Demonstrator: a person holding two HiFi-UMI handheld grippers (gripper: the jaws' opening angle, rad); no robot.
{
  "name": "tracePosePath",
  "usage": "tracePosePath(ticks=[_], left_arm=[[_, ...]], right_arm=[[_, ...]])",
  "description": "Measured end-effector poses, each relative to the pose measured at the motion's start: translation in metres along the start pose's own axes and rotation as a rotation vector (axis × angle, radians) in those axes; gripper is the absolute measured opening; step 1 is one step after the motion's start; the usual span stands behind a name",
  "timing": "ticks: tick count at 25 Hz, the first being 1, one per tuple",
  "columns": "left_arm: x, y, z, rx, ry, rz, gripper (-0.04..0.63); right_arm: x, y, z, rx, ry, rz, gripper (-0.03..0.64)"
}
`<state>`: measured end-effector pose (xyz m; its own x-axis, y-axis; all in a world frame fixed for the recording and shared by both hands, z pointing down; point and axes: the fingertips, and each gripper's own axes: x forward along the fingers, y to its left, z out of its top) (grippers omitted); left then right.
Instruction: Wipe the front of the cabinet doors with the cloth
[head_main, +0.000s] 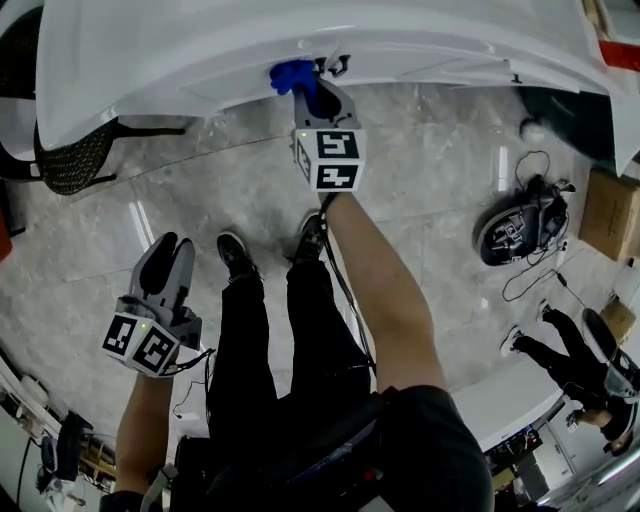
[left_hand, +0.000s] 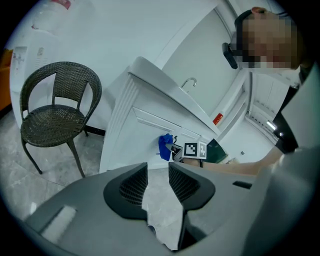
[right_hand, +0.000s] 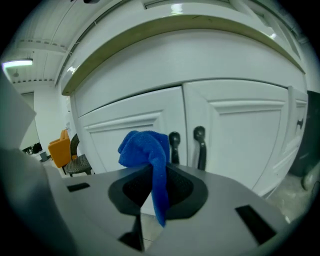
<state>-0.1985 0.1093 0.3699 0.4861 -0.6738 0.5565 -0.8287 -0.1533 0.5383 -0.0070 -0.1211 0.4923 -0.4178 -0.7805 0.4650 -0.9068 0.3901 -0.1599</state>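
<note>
Grey marble-look floor tiles (head_main: 430, 200) run under my feet up to the base of a white cabinet. Nearest me, low at my side, my left gripper (head_main: 172, 243) hangs idle: its jaws stand a modest gap apart with only floor showing between them, well back from the work.

My right gripper (right_hand: 155, 172) is stretched out ahead, jaws closed on a blue terry cloth (right_hand: 145, 145). They pinch a narrow fold of it; a bunched head stands above the tips and a thin tail hangs below. Just past those tips are the white panelled cabinet doors (right_hand: 235, 135). The bunch sits before the left door, just left of the two black curved handles (right_hand: 200, 145) at the seam. I cannot tell whether the cloth is touching the panel yet.

Off to the left, beyond the cabinet's end, stands a dark wicker chair (left_hand: 55, 120).

Risks, as I judge them: so little fabric is pinched that a firm drag across the door could pull it free. A sweep to the right could snag the bunch on the handles. If I press too hard, the hard jaw tips could scrape the paint instead of the cloth.
</note>
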Motion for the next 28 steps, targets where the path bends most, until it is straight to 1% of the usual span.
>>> tracePosePath(ticks=[3,7,10,13,16,20,25,28], left_arm=[[0.009,-0.013,-0.007,0.001,0.014,-0.014,0.132],[0.010,-0.024,-0.008,0.030,0.024,-0.038,0.132],[0.005,-0.018,-0.005,0.036,0.018,-0.036,0.133],[-0.003,-0.008,-0.003,0.039,0.006,-0.028,0.132],[-0.013,0.009,-0.002,0.035,-0.010,-0.003,0.132],[-0.027,0.034,-0.002,0.011,-0.026,0.018,0.133],[-0.053,0.061,-0.010,0.006,-0.006,0.035,0.132],[-0.071,0.084,-0.012,-0.003,-0.001,0.069,0.132]], right_arm=[[-0.016,-0.021,-0.004,0.026,-0.003,-0.026,0.057],[-0.034,-0.036,-0.007,0.060,-0.013,-0.054,0.057],[-0.039,-0.030,-0.005,0.063,-0.020,-0.057,0.057],[-0.042,-0.013,-0.007,0.066,-0.018,-0.049,0.057],[-0.040,0.020,-0.010,0.074,-0.021,-0.012,0.057],[-0.024,0.082,-0.015,0.121,-0.045,0.067,0.057],[0.010,0.170,-0.033,0.074,-0.037,0.205,0.057],[0.030,0.207,-0.046,0.064,-0.028,0.248,0.057]])
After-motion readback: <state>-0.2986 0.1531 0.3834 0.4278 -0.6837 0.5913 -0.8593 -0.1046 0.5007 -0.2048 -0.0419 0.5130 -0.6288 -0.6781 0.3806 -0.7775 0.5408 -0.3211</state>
